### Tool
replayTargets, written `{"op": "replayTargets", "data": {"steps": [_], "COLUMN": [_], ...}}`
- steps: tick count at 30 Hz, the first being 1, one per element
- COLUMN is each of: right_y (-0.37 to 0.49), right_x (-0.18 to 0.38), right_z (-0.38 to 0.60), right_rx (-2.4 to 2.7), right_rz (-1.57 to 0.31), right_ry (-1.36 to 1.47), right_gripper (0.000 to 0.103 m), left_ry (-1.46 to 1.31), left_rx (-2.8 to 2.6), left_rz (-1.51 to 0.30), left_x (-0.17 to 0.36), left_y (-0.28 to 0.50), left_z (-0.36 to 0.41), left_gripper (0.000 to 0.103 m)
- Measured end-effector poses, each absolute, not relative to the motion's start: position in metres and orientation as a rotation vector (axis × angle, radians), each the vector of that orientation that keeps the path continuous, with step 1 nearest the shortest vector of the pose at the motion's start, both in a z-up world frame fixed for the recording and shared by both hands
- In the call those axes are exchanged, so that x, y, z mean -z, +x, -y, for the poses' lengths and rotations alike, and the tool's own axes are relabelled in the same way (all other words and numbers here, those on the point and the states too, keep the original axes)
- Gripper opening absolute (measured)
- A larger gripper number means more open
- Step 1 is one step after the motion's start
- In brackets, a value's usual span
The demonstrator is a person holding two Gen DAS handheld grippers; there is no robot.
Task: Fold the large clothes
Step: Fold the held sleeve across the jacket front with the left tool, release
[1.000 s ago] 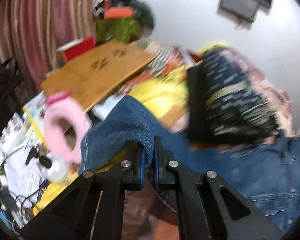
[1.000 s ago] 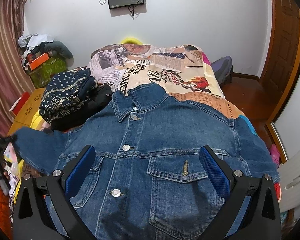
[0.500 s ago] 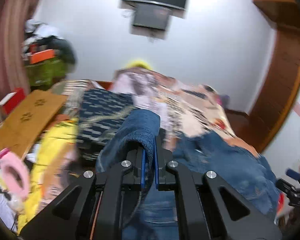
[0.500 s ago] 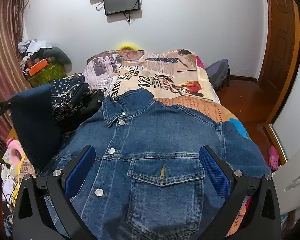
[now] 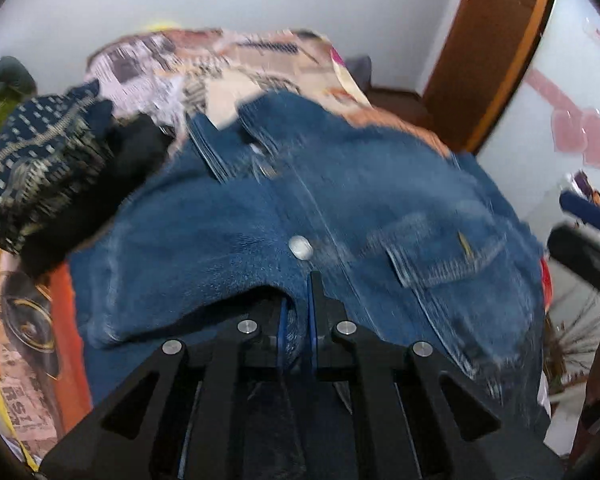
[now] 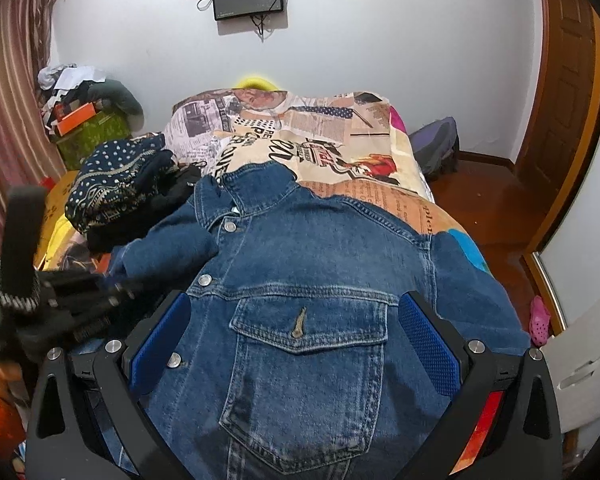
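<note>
Two tools: left tool (image 5: 296,312) pinching the cuff end of the denim jacket's sleeve (image 5: 204,280) between pressed-together pads; right tool (image 6: 296,340) spread wide, holding nothing, hovering over the chest pocket (image 6: 306,332).
Jacket: denim jacket (image 6: 320,248) front-up on the bed (image 6: 340,148), collar far, hem near, buttons closed.
Just changed: sleeve, a second ago stretched out past the left edge of the bed, now swung in over the left front panel; right tool hardly shifted.
Meaning for the task: first sleeve fold nearly laid, by judgement; cuff not yet released, right sleeve (image 6: 476,280) not yet folded in.
Left tool as seen from the right: blurred, low at the left edge, sleeve draped from it across the panel.
Next, as a judgement: lower the cuff flat, let go, then mirror the move on the right.
Risk: thick denim likely to spring back unless pressed.
Pile at far left: dotted navy cloth (image 6: 116,176) atop black garments, just beside the jacket's shoulder.
Containers: green box (image 6: 94,134) at far left by the curtain, an orange item on top, loose clothes heaped above; contents within not visible.
</note>
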State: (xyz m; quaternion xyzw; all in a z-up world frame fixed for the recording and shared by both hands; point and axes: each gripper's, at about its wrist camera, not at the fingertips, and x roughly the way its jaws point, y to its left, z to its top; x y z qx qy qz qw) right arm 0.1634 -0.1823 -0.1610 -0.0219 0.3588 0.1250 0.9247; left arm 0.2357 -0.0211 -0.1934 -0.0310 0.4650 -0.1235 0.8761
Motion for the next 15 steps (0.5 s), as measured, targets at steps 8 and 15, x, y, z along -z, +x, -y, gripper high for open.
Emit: {"op": "replayTargets", "data": {"steps": [8,15], "right_y": [0.161,0.16], "right_x": [0.159,0.152], "right_z": [0.179,0.155], "right_rx": [-0.261,-0.289], "right_rz": [-0.734,-0.709], "right_ry": [-0.052,-0.108], "right_gripper": [0.103,0.103], "left_ry": [-0.073,-0.026], "left_rx": [0.284,0.22], "left_rz": [-1.051,-0.934], "left_x": [0.212,0.174], "left_y": [0.219,0.196], "left_z": [0.022,-0.001], "left_gripper": [0.041,0.059]}}
